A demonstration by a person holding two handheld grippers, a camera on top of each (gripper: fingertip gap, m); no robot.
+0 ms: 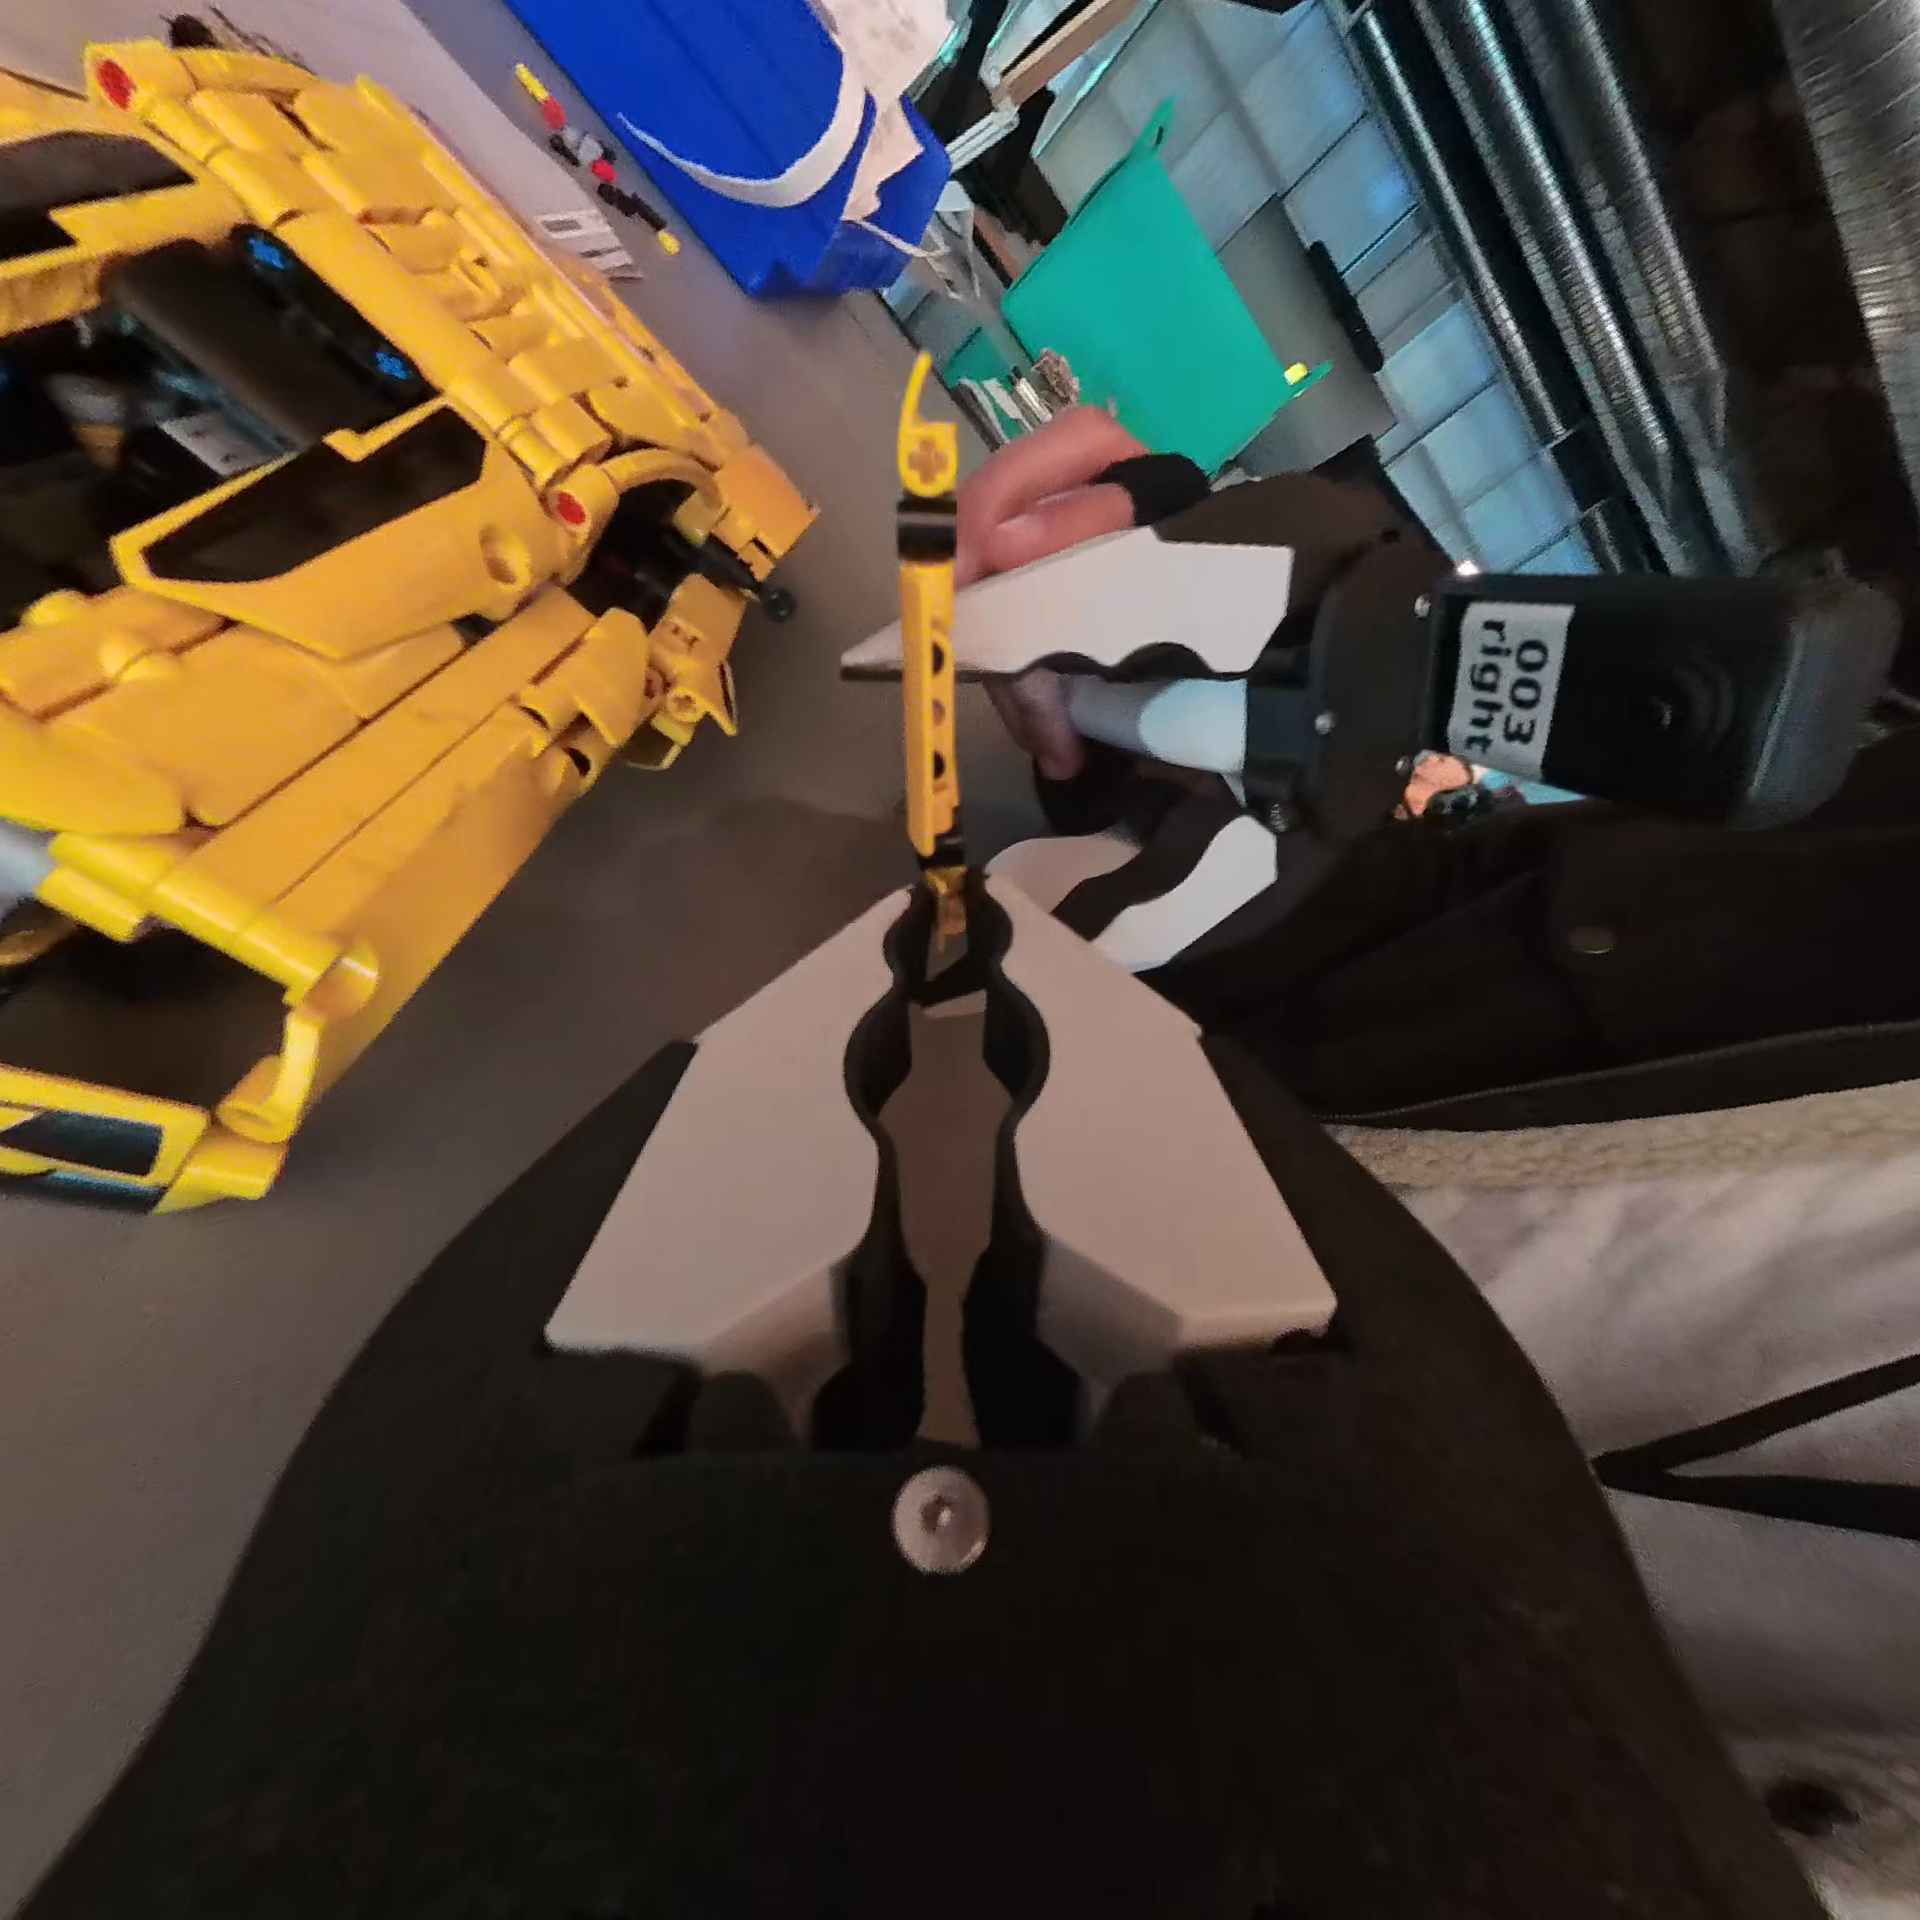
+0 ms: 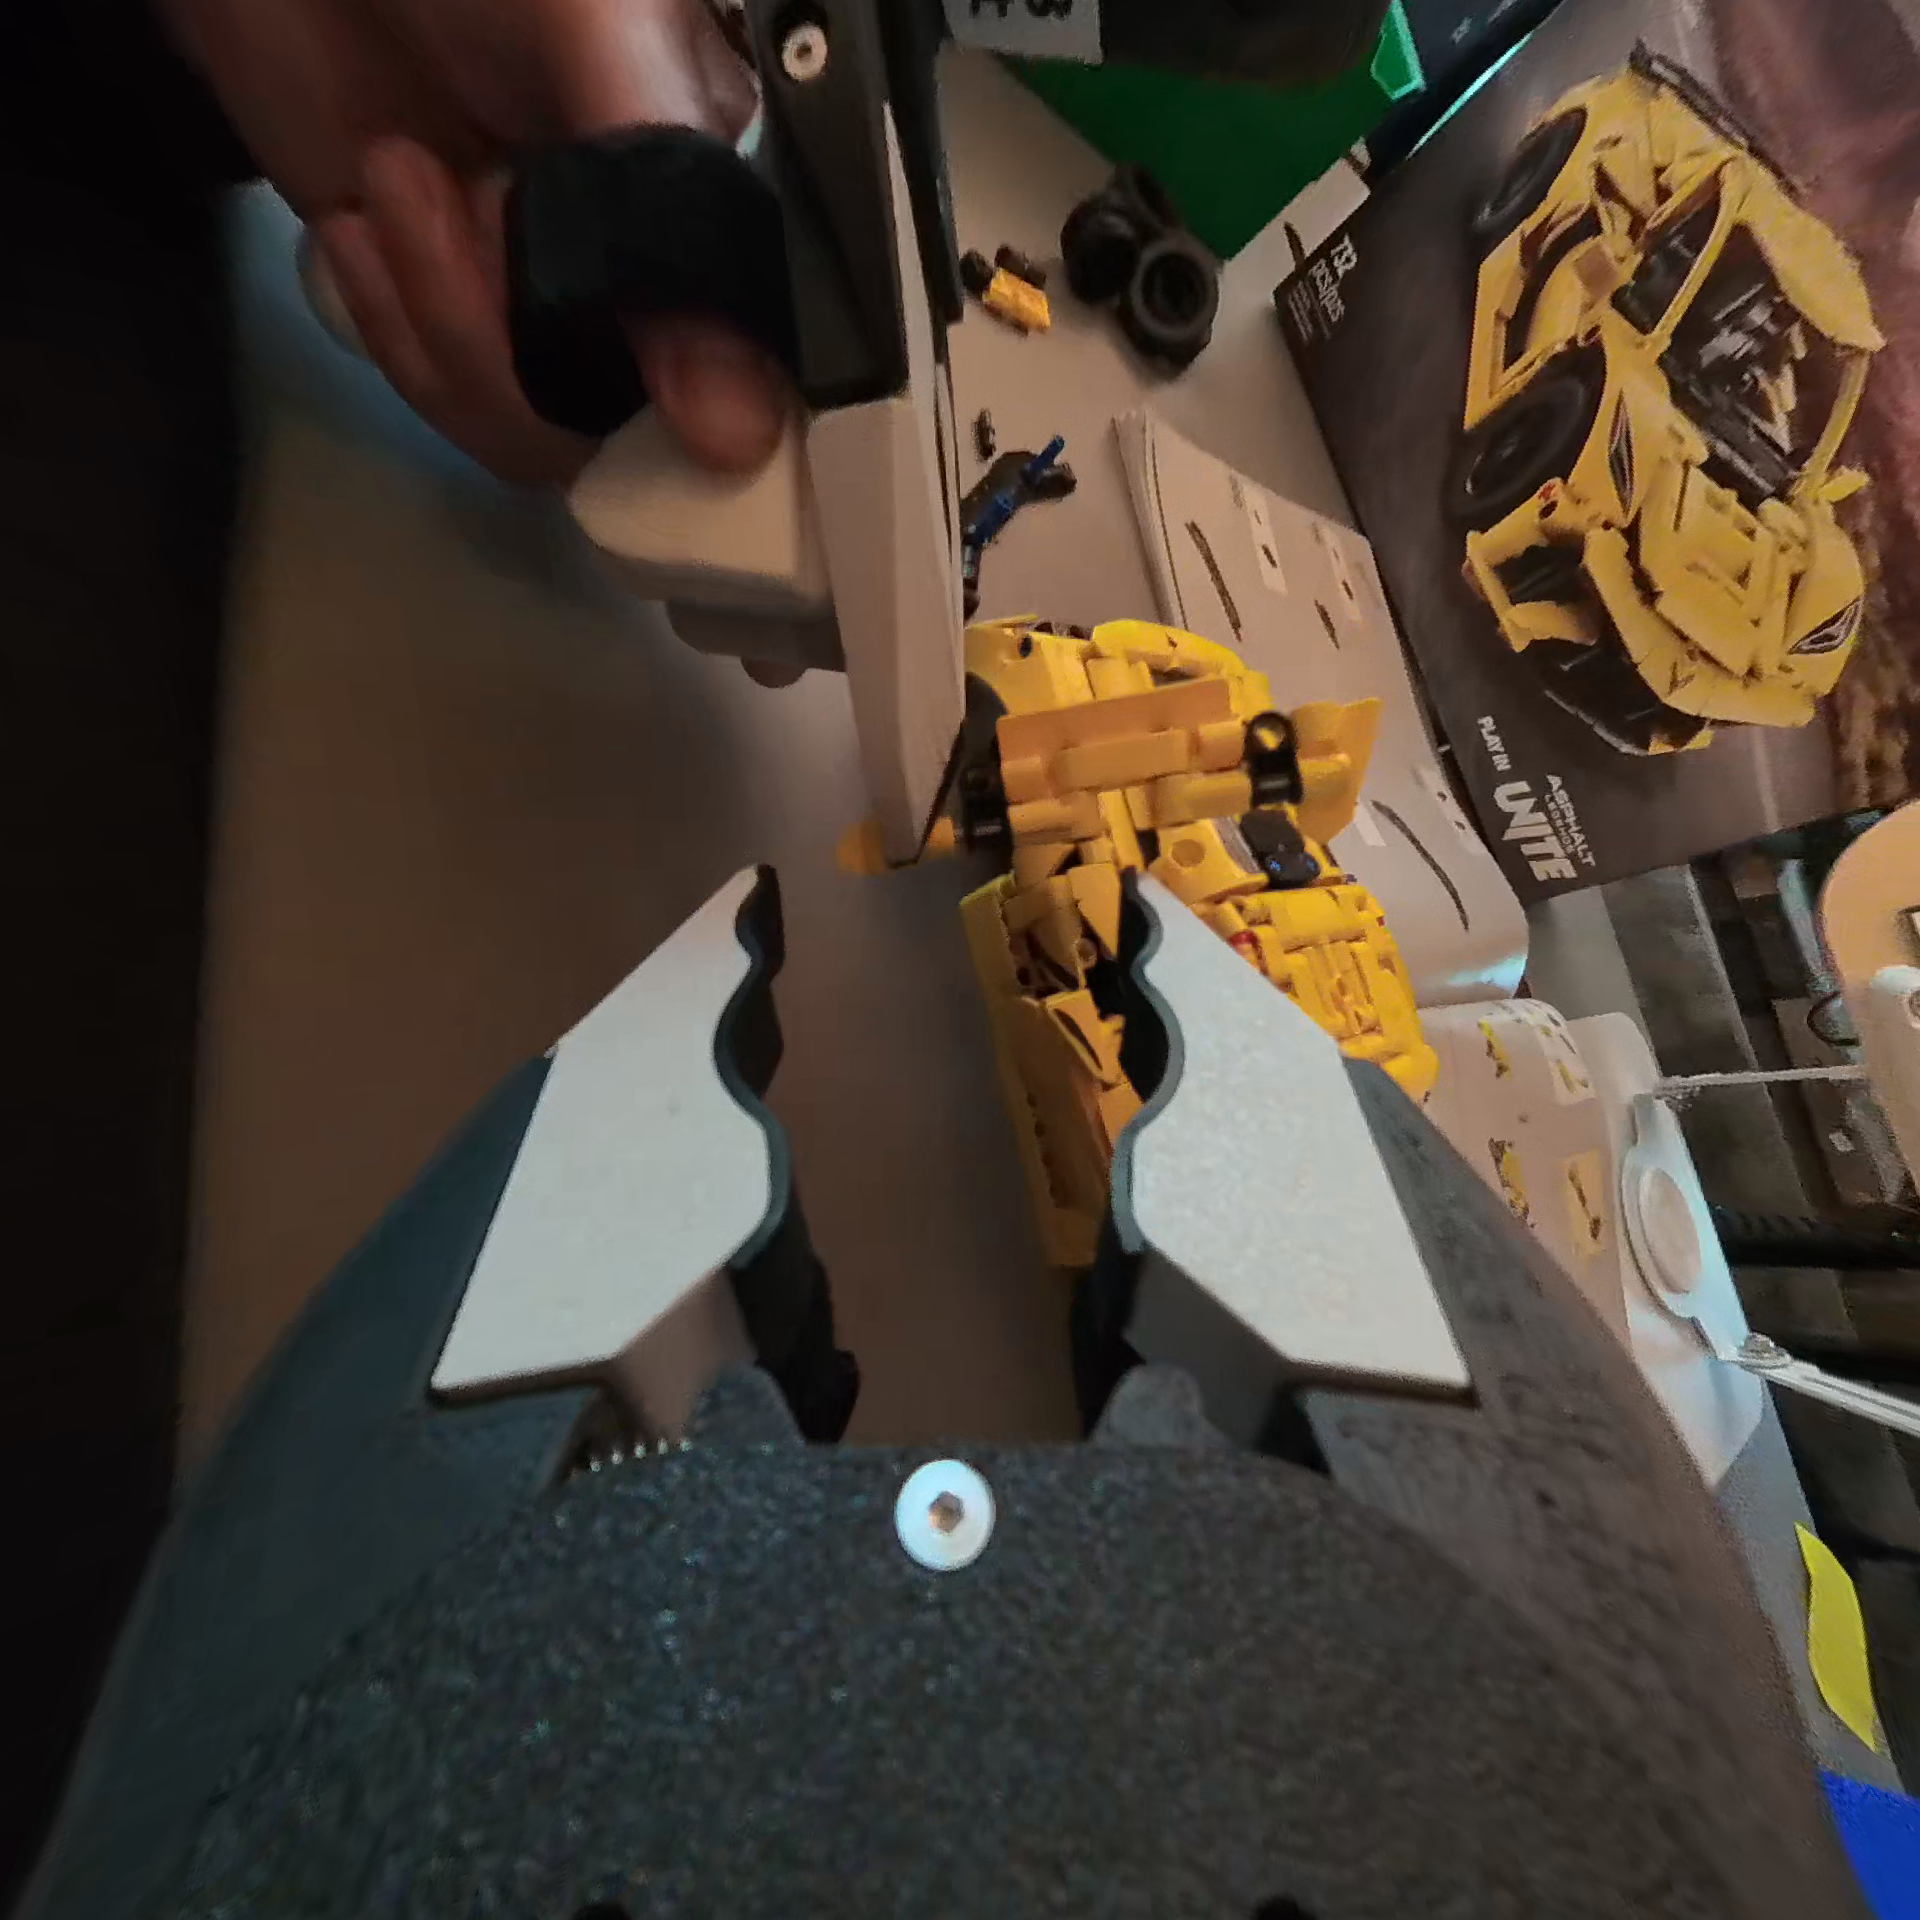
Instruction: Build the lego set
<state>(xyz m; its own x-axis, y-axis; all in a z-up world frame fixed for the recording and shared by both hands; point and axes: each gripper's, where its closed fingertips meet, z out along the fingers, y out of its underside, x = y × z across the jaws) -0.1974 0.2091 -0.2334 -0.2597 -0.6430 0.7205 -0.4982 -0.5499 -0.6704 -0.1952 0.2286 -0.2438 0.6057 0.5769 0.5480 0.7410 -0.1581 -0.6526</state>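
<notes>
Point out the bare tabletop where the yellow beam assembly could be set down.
Bare grey tabletop lies between the yellow car and the left gripper. Another open strip runs left of the car in the right wrist view. Crowded: by the blue bin, tyres and instruction sheets.

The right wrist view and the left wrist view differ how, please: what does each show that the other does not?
Only the right wrist view shows the set's box with the car pictured on it, the black tyres, the instruction sheets, and the right gripper standing open and empty.

Only the left wrist view shows the left gripper shut on a slim yellow beam assembly, plus the blue bin and green sheet.

Both show the yellow lego car on the grey table.
</notes>
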